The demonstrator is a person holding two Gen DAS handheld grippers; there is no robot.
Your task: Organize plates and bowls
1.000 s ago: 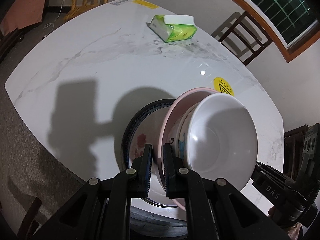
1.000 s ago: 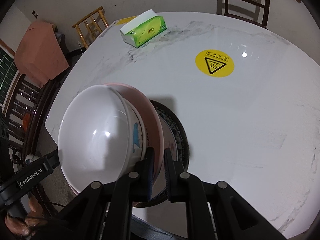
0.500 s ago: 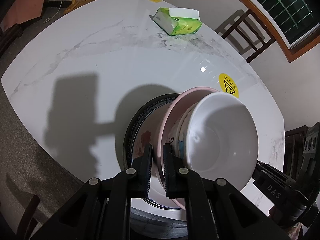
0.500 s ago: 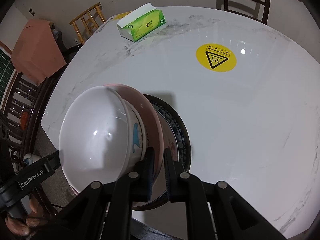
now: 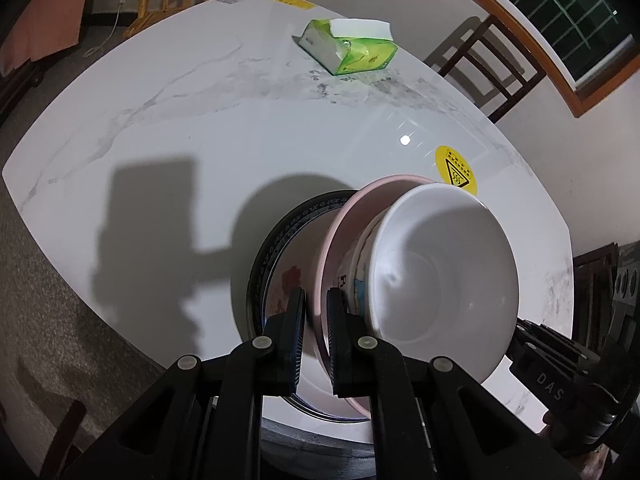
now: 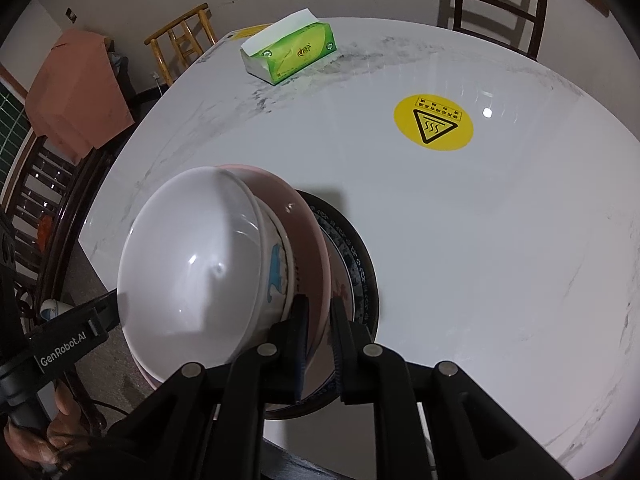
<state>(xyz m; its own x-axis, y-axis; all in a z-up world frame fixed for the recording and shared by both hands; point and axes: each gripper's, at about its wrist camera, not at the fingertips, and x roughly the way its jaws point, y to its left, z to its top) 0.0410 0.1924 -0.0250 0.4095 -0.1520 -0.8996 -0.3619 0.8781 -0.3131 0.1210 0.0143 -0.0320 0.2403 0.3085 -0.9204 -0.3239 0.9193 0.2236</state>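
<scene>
A pink plate (image 5: 352, 216) carries a patterned bowl (image 5: 354, 268) with a white bowl (image 5: 444, 264) nested in it. My left gripper (image 5: 316, 312) is shut on the pink plate's rim at one side. My right gripper (image 6: 318, 316) is shut on the same rim (image 6: 304, 220) at the opposite side. Together they hold the stack tilted, just above a dark-rimmed flowered plate (image 5: 276, 248) that lies on the white marble table (image 5: 200, 120). In the right wrist view the white bowl (image 6: 192, 264) and the dark-rimmed plate (image 6: 356, 264) also show.
A green tissue box (image 5: 352, 48) lies at the far side of the table, also in the right wrist view (image 6: 292, 54). A yellow warning sticker (image 6: 434, 122) is on the tabletop. Wooden chairs (image 6: 496, 4) stand around the table. The near table edge is just under the grippers.
Both grippers have drawn back slightly with the stack. The table shows from a bit higher. The grip on the pink plate is unchanged.
</scene>
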